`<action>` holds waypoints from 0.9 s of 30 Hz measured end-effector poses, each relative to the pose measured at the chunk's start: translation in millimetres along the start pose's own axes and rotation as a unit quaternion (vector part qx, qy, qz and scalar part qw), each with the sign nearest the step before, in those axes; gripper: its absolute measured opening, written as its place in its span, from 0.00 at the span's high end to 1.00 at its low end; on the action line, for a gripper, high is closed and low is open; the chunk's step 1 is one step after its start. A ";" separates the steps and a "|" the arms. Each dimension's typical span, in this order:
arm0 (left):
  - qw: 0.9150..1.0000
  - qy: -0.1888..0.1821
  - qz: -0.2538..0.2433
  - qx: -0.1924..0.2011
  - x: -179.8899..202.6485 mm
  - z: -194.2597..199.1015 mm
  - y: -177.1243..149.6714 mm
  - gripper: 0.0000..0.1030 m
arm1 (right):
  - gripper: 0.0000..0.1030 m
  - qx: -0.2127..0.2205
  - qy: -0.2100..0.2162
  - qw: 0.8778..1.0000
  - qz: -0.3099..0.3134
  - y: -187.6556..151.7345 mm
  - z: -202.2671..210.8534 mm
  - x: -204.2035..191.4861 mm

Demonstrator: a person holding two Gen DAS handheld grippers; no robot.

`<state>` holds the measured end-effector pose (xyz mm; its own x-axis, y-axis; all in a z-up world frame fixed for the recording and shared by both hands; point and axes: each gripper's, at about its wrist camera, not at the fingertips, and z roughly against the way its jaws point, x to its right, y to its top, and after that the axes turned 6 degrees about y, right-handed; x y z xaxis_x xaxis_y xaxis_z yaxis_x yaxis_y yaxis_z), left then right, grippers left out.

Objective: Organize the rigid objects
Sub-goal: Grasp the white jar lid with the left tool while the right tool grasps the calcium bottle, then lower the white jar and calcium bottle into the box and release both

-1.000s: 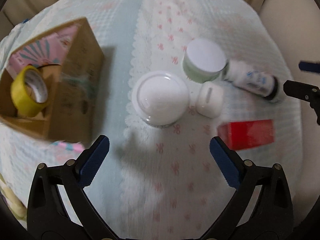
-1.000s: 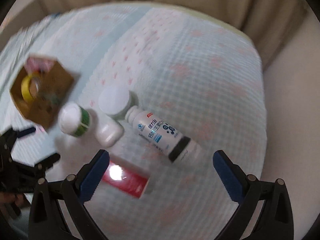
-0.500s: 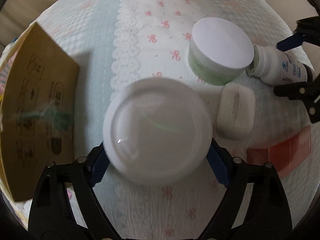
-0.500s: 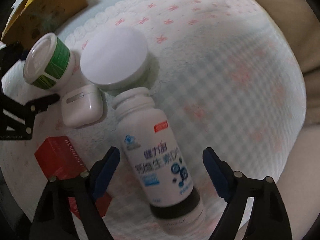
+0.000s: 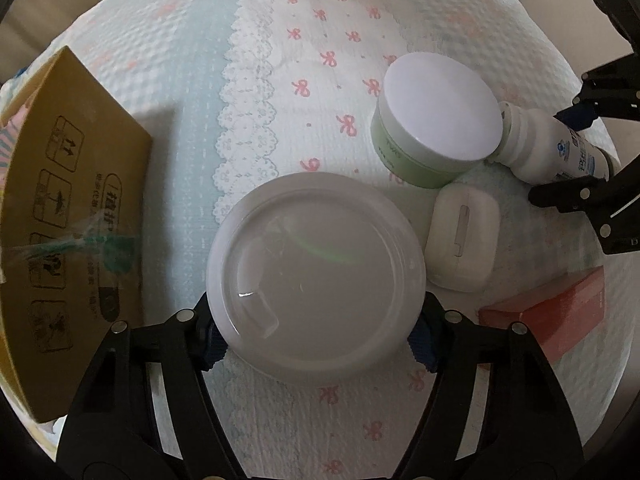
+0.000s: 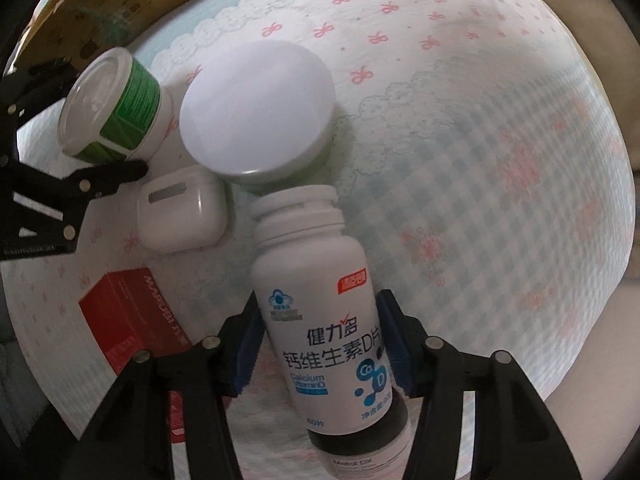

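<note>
My left gripper [image 5: 316, 342] is shut on a white-lidded jar with a green label [image 5: 316, 276], which stands upright on the bedspread; the jar also shows in the right wrist view [image 6: 114, 110]. My right gripper [image 6: 322, 332] is shut on a white calcium tablet bottle [image 6: 320, 312] lying on its side, cap end away from me; the bottle also shows in the left wrist view [image 5: 548, 152]. A low pale-green cream jar [image 5: 436, 120] with a white lid, a white earbud case [image 5: 460, 236] and a red box [image 5: 552, 320] lie between them.
An open cardboard box [image 5: 68, 208] stands at the left, close to the jar. The bedspread [image 5: 280, 52] covers a rounded surface that drops off at the edges. The cream jar [image 6: 256, 108], earbud case [image 6: 182, 212] and red box [image 6: 132, 316] crowd the bottle's left side.
Both grippers came down and closed: the left onto the green-label jar, the right onto the tablet bottle. A second ago both were open and higher above the objects.
</note>
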<state>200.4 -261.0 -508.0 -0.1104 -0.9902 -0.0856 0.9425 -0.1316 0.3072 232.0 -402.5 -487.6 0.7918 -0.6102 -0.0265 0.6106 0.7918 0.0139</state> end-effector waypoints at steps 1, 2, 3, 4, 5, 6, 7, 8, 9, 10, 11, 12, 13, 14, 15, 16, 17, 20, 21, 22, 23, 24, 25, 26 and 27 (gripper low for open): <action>1.000 0.000 0.001 0.004 -0.4 2.8 0.4 0.34 | 0.51 0.004 0.000 1.000 -0.005 -1.3 3.0 1.7; 1.000 0.000 0.002 0.008 -0.5 6.4 -1.2 0.34 | 0.51 0.009 0.000 1.000 -0.011 -1.2 7.3 2.2; 1.000 -0.001 0.004 0.011 -1.0 10.3 -2.4 0.34 | 0.51 0.017 -0.001 1.000 -0.021 -2.7 12.6 1.8; 1.000 -0.004 0.006 0.016 -2.3 15.5 -2.1 0.34 | 0.51 0.022 0.000 0.999 -0.028 -3.8 16.8 3.0; 1.000 -0.005 0.008 0.019 -2.9 19.4 -2.2 0.34 | 0.51 0.029 0.000 0.999 -0.038 -2.1 22.1 5.5; 1.000 -0.007 0.010 0.023 -3.4 23.4 -2.5 0.34 | 0.52 0.038 0.002 0.998 -0.052 -3.7 28.7 6.0; 0.999 -0.009 0.012 0.030 -5.0 31.0 -2.3 0.34 | 0.52 0.045 0.003 0.997 -0.064 -1.0 36.4 10.9; 0.999 -0.008 0.015 0.035 -7.6 36.2 0.2 0.34 | 0.52 0.053 0.004 0.996 -0.075 -2.0 42.5 11.5; 0.999 -0.010 0.017 0.041 -9.3 43.8 0.5 0.34 | 0.52 0.061 0.006 0.994 -0.087 -2.5 50.4 12.2; 0.999 -0.011 0.019 0.047 -10.6 50.0 1.4 0.34 | 0.52 0.073 0.008 0.992 -0.101 -8.1 59.0 10.8; 0.998 -0.013 0.022 0.054 -12.9 58.3 1.6 0.34 | 0.52 0.084 0.009 0.990 -0.114 -9.7 67.9 9.9; 0.998 -0.015 0.026 0.061 -16.1 68.2 3.9 0.34 | 0.52 0.095 0.011 0.987 -0.128 -11.0 78.3 9.2; 0.997 -0.016 0.029 0.068 -19.2 78.1 3.3 0.34 | 0.52 0.105 0.012 0.984 -0.140 -17.1 86.0 9.9; 0.996 -0.018 0.034 0.077 -23.7 92.1 3.5 0.34 | 0.52 0.115 0.013 0.982 -0.153 -18.6 95.2 6.9; 0.995 -0.020 0.040 0.087 -30.3 106.7 4.1 0.34 | 0.52 0.126 0.015 0.978 -0.168 -20.6 107.2 5.0; 0.994 -0.021 0.044 0.093 -31.9 116.5 6.9 0.34 | 0.52 0.142 0.018 0.972 -0.187 -19.1 123.5 -3.7; 0.993 -0.022 0.050 0.104 -39.0 133.5 7.1 0.34 | 0.52 0.153 0.021 0.968 -0.200 -17.7 133.9 -9.5; 0.989 -0.024 0.065 0.132 -59.9 182.6 6.6 0.34 | 0.52 0.192 0.034 0.951 -0.241 -13.8 174.8 -32.9; 0.988 -0.024 0.069 0.139 -68.5 194.2 10.4 0.34 | 0.52 0.201 0.036 0.947 -0.248 -16.0 185.3 -43.0; 0.986 -0.024 0.073 0.146 -76.7 206.9 11.0 0.34 | 0.52 0.212 0.038 0.942 -0.256 -11.1 197.4 -50.9; 0.985 -0.025 0.077 0.153 -87.8 222.7 11.7 0.34 | 0.52 0.219 0.039 0.939 -0.260 -5.6 205.7 -58.0; 0.984 -0.026 0.080 0.157 -96.3 233.9 12.0 0.34 | 0.52 0.226 0.039 0.937 -0.265 -0.9 216.5 -64.6; 0.983 -0.025 0.083 0.162 -108.6 248.8 12.3 0.34 | 0.52 0.233 0.040 0.933 -0.270 6.6 227.9 -72.9; 0.982 -0.024 0.085 0.166 -117.4 259.7 10.2 0.34 | 0.52 0.240 0.042 0.931 -0.273 11.8 236.9 -80.7; 0.981 -0.023 0.086 0.171 -126.3 268.9 9.1 0.34 | 0.52 0.246 0.044 0.928 -0.277 16.0 244.6 -88.5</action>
<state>138.2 -149.6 -239.5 0.0203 -0.9992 0.0357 0.7884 0.0380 0.6140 174.8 -342.5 -240.5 0.3645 -0.8977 -0.2474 0.8723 0.2362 0.4281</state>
